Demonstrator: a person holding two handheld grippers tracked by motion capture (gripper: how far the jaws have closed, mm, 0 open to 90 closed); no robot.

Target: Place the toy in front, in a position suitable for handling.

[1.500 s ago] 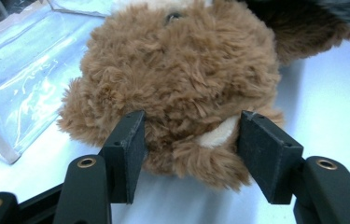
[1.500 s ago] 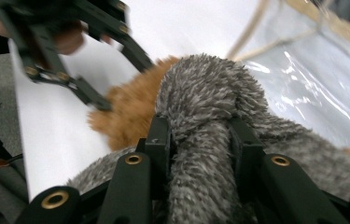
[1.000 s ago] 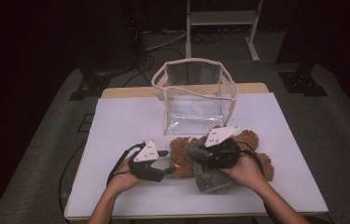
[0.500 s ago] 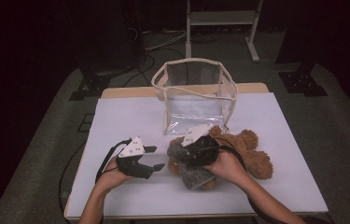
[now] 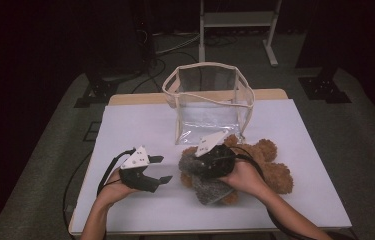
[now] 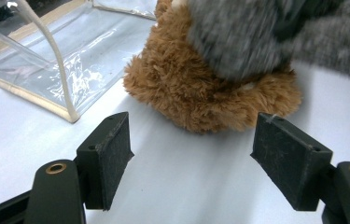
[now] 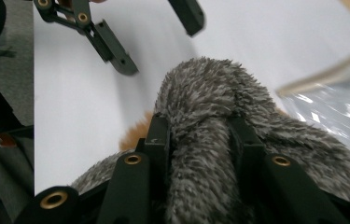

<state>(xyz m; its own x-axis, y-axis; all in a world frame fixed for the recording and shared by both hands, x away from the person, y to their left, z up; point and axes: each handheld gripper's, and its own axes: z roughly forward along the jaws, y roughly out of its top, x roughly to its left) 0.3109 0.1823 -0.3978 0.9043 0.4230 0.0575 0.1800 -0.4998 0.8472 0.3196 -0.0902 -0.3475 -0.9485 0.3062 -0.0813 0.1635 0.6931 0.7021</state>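
White tabletop [image 5: 125,125] from the high view: the right gripper [image 5: 195,167] clamps grey fur [image 5: 210,187], perhaps clothing on the brown teddy bear [image 5: 270,170]; the left gripper [image 5: 160,169] faces it.

From the left gripper view, those jaws have just been opening, empty, with the bear [image 6: 200,98] straight ahead.

From the right gripper view, the jaws pinch the fur [image 7: 200,140].

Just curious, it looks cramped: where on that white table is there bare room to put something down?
Bare patches: the table left of the clear bag, and the front edge. Crowded: the middle, where the brown teddy bear, grey plush and both hands sit.
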